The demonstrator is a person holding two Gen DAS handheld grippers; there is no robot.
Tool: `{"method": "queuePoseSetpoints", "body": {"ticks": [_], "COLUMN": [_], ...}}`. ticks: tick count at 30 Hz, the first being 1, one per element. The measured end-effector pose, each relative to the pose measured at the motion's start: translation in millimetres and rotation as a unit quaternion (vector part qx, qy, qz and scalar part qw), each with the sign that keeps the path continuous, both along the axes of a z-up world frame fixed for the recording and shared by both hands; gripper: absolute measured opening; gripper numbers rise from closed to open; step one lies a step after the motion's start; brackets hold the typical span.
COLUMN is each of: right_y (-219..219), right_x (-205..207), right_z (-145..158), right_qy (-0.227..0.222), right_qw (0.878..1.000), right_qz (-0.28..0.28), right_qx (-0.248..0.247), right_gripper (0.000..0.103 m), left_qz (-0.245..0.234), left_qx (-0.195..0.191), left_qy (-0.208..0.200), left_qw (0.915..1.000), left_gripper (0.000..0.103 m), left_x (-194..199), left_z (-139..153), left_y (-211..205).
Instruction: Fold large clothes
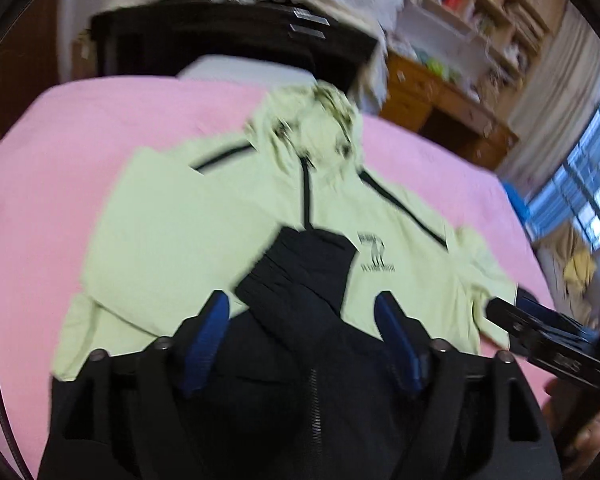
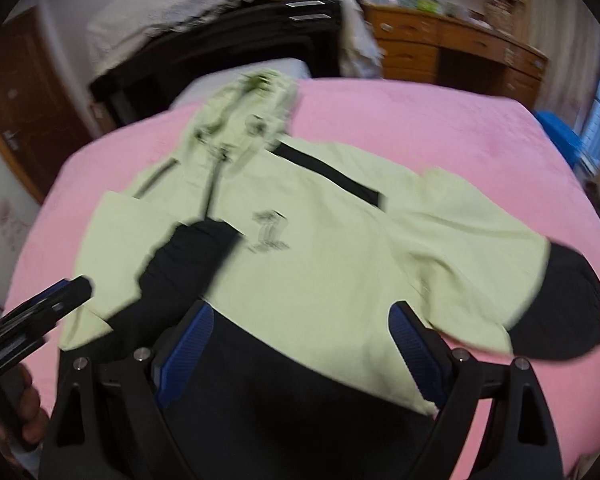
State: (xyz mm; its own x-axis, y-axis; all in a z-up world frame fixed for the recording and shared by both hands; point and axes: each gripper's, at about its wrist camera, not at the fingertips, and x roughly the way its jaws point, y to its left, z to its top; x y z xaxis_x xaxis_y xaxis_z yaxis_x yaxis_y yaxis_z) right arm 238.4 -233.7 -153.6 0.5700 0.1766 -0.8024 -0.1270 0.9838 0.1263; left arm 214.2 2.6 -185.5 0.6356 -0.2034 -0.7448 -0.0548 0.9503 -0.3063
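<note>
A pale green hooded jacket lies front up on a bed covered in pink. Its hood points toward the far end of the bed, with a dark zip running down from the neck and black stripes along the shoulders. The lower body of the jacket is black, and a small dark logo sits on the chest. One sleeve is folded across the front, so that its black cuff rests on the chest just beside the logo. In the right wrist view the other sleeve lies spread out to the side on the pink cover, ending in a black cuff.

The left gripper stands wide open above the folded cuff and the black hem, its blue pads clear of the cloth; it holds nothing. The right gripper is also spread wide over the hem, with cloth below its jaws but nothing pinched.

Both views are blurred, so the logo's lettering cannot be read and the pattern on the hood is unclear. The near edge of the jacket is hidden behind each gripper's body. Part of a hand shows at the left edge of the right wrist view, cut off by the frame.
</note>
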Motion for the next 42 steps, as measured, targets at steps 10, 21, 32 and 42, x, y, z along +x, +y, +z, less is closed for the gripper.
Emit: {"method": "queuePoseSetpoints", "body": {"ticks": [10,21,32,42], "right_y": [136,215,104,-19], "right_x": [18,38,40,25], "right_z": [-17,-116,-20,-117], "right_qy": [-0.031,0.091,-0.076,0.094], "right_qw": [0.988,0.962,0.995,0.989], "right_qz": [0.138,0.165,0.056,-0.108], "right_qx": [-0.055,-0.199,-0.035,0.042], "right_gripper": [0.090,0.073,0.007,0.028], "left_qz": [0.103,0.169,0.148,0.096], "left_qx": [0.091,0.064,0.068,0.097], "left_qy": [0.052,0.109,0.115,0.137], "left_qw": [0.9891,0.9774,0.9800,0.9812], "left_gripper": [0.075,0.074,0.074,0.074], "left_x": [-5,-5,22,38], "left_z": [-25,-65,-73,-98], "left_y": [64,138,133,94]}}
